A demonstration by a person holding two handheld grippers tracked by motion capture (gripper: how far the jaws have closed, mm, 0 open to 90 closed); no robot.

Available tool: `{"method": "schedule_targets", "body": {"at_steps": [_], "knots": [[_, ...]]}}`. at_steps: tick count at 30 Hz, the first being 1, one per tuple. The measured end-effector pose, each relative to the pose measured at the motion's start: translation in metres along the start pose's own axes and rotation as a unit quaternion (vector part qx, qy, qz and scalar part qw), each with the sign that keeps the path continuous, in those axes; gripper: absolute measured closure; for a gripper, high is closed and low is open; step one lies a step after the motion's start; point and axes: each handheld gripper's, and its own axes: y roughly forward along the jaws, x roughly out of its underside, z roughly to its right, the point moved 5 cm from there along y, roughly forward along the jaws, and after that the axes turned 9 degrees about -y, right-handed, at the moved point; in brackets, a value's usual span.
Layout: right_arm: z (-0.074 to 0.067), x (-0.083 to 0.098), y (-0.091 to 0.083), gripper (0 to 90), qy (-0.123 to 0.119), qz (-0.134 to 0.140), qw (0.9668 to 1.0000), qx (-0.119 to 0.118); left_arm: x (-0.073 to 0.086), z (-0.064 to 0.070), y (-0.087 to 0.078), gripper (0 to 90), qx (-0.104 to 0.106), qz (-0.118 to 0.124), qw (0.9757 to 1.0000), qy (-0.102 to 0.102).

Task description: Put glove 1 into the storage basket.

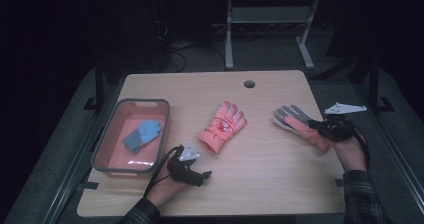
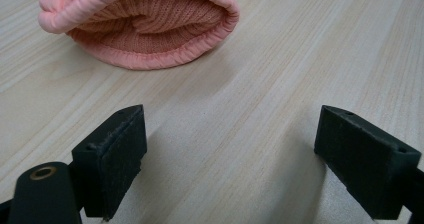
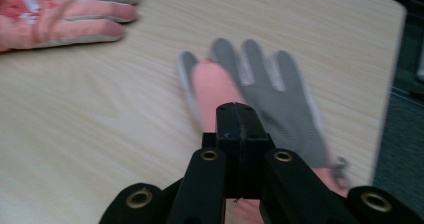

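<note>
At table's R edge, right hand-held gripper (image 1: 314, 124) clamps grey-palmed glove (image 1: 292, 118).

Wide bare table (image 1: 270, 179) runs along the near edge between the two hands, easy passage there. The pink glove (image 1: 222, 126) lies mid-table, its cuff just ahead of the left gripper (image 1: 202, 174), whose fingers (image 2: 112, 159) stand apart over bare wood. The tub (image 1: 107, 146) blocks the left side. The grey-palmed glove (image 1: 300, 124) blocks the right edge.
</note>
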Motion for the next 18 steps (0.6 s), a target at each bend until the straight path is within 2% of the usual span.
{"method": "schedule_targets", "body": {"at_steps": [3,5,7,13,18], "knots": [[0.013,0.003,0.000,90.0,0.013,-0.004,0.9999,0.010,0.000,0.000,0.000,12.8,-0.001,-0.002,1.0000,0.002],[0.019,0.006,0.002,90.0,0.013,-0.009,0.9997,0.017,0.000,-0.001,0.000,12.8,-0.001,-0.002,1.0000,0.004],[0.024,0.010,0.005,90.0,0.020,-0.017,0.9995,0.016,0.000,-0.001,0.000,12.8,-0.001,-0.002,1.0000,0.005],[0.031,0.022,0.011,90.0,0.032,-0.033,0.9986,0.026,-0.001,-0.001,0.000,12.8,-0.002,-0.001,1.0000,0.003],[0.029,0.032,0.017,90.0,0.033,-0.052,0.9979,0.020,-0.001,-0.001,0.000,12.8,-0.002,-0.002,1.0000,0.003]]}}
